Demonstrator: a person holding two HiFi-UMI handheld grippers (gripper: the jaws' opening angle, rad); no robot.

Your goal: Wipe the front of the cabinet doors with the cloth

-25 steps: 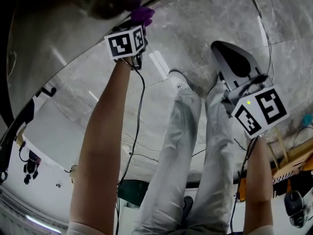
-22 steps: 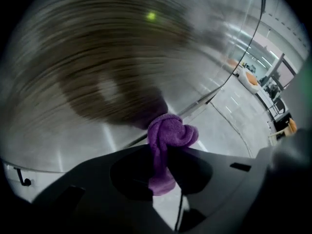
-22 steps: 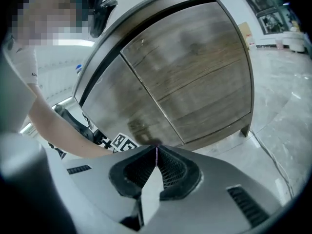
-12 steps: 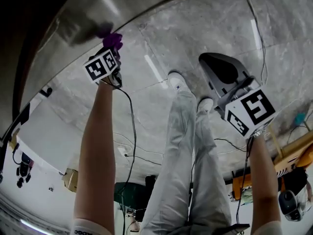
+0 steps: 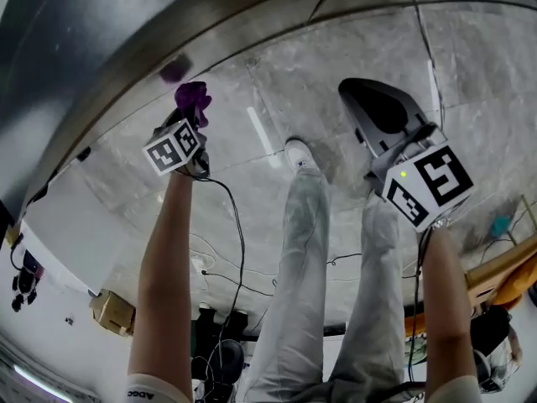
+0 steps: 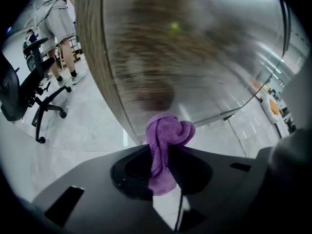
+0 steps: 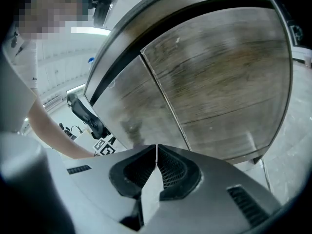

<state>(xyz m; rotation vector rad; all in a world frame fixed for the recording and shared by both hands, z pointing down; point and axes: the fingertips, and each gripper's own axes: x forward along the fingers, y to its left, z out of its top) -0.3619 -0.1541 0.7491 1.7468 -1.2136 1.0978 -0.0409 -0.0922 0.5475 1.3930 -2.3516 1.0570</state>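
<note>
Down the cabinet doors (image 7: 214, 72) our left gripper (image 5: 191, 117) has slid since a second ago, and it is now near their bottom edge; our right gripper (image 7: 156, 152) hangs well apart, jaws pressed together on nothing; the purple cloth (image 6: 165, 133), pinched in the left jaws, bunches just before a door; we cannot tell whether it touches.

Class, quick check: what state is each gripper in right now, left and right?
Left gripper: closed on the purple cloth.
Right gripper: closed, holding nothing.
</note>
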